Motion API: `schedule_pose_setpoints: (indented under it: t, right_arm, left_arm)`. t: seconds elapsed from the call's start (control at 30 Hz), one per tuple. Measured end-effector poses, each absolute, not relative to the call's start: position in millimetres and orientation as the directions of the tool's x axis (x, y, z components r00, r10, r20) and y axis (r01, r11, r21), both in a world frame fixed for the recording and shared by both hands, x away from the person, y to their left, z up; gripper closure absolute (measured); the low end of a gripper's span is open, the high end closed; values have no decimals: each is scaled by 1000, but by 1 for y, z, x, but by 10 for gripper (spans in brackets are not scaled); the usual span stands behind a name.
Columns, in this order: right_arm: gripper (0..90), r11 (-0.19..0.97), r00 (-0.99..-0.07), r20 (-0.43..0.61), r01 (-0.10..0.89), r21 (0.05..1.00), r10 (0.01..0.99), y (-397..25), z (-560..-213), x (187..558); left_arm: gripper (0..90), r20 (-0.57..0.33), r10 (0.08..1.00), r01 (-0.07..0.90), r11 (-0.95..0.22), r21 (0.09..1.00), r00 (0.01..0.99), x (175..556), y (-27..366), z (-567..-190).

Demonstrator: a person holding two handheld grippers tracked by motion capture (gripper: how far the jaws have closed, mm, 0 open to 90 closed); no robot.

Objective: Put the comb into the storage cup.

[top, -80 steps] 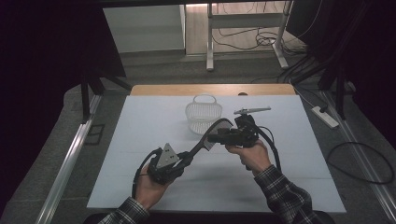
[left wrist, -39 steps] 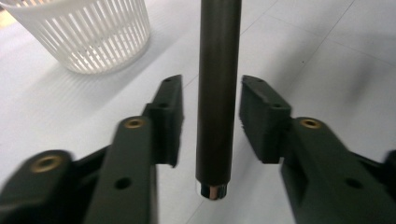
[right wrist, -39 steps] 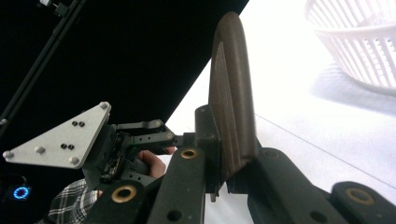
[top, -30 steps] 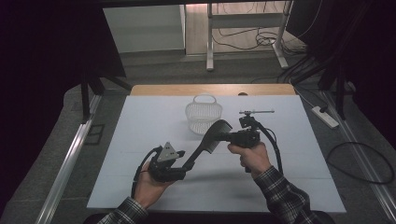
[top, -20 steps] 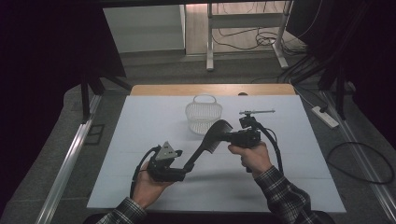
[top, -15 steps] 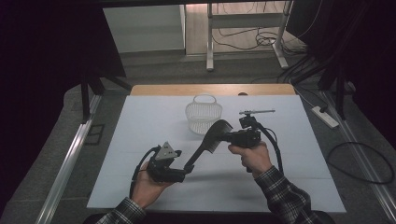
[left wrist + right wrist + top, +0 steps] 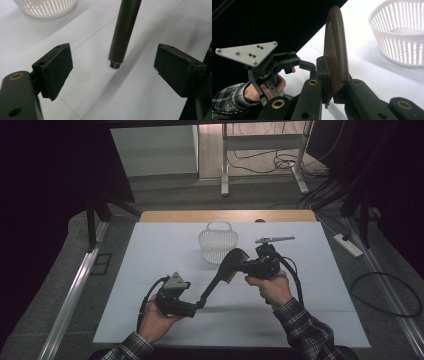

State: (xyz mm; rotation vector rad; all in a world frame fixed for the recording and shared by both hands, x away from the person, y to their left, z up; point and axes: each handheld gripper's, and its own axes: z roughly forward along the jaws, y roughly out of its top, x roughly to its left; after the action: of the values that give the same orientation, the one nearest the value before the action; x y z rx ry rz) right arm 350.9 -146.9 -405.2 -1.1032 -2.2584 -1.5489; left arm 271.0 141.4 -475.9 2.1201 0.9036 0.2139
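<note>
Left gripper (image 7: 199, 304), high view: jaws spread at the hairbrush (image 7: 227, 270) handle tip, closer than 2.7 s ago, so a handover looks near; right gripper (image 7: 248, 266) pinches the brush head, 6 o'clock of the basket (image 7: 218, 242). Left gripper view: pads (image 7: 56, 68) wide apart, handle end between, untouched. Right gripper view: jaws pressed on the head, bristles hidden; basket cut off at 2 o'clock.

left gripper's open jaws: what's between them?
In the left gripper view, the dark brush handle's metal-tipped end sits in the gap between the left gripper's pads, touching neither; below it is bare white table.
</note>
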Motion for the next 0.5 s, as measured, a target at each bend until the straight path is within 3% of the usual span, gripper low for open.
schedule_pose_setpoints:
  t: [0.5]
  right_arm:
    - [863, 187, -728, 475, 623, 760, 494, -151, -399, 349]
  left_arm:
    - [86, -172, 673, 554, -407, 727, 720, 272, 152, -477]
